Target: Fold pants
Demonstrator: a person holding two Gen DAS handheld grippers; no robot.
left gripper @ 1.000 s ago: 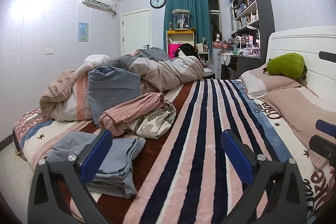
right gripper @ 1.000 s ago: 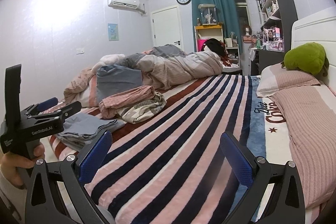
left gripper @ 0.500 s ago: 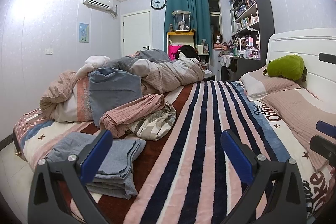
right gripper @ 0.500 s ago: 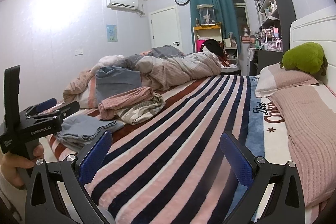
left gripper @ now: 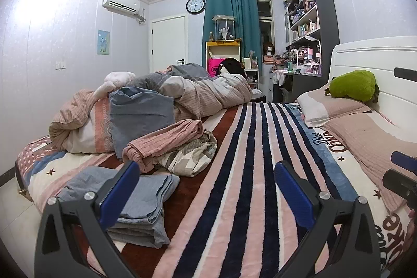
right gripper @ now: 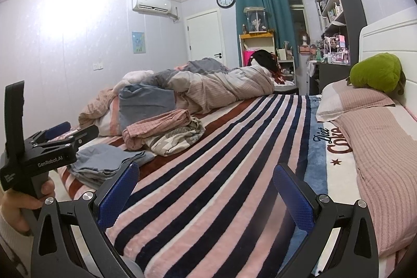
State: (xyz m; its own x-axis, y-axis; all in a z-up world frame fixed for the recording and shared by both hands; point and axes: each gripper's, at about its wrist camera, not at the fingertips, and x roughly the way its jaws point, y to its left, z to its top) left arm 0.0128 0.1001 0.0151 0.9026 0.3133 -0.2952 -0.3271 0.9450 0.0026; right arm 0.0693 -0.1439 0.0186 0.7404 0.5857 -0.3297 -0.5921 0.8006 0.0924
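Note:
A folded blue-grey garment [left gripper: 146, 197] lies on the striped blanket [left gripper: 247, 173] at the bed's left edge; it also shows in the right wrist view [right gripper: 104, 163]. Behind it lie crumpled pink checked pants [left gripper: 166, 142] on a patterned cream garment [left gripper: 190, 155], also in the right wrist view [right gripper: 156, 127]. My left gripper [left gripper: 207, 189] is open and empty, above the blanket just right of the folded garment. My right gripper [right gripper: 206, 186] is open and empty over the striped blanket. The left gripper's body [right gripper: 44, 150] shows at the right view's left.
A bunched duvet with a grey-blue cover [left gripper: 161, 98] fills the far end of the bed. Pillows [left gripper: 336, 108] and a green plush [left gripper: 351, 85] lie by the white headboard [left gripper: 378, 54] on the right. Shelves [left gripper: 310, 38] and a yellow cabinet stand beyond the bed.
Both views have drifted very slightly; nothing on the bed has moved. Both grippers stay open and empty.

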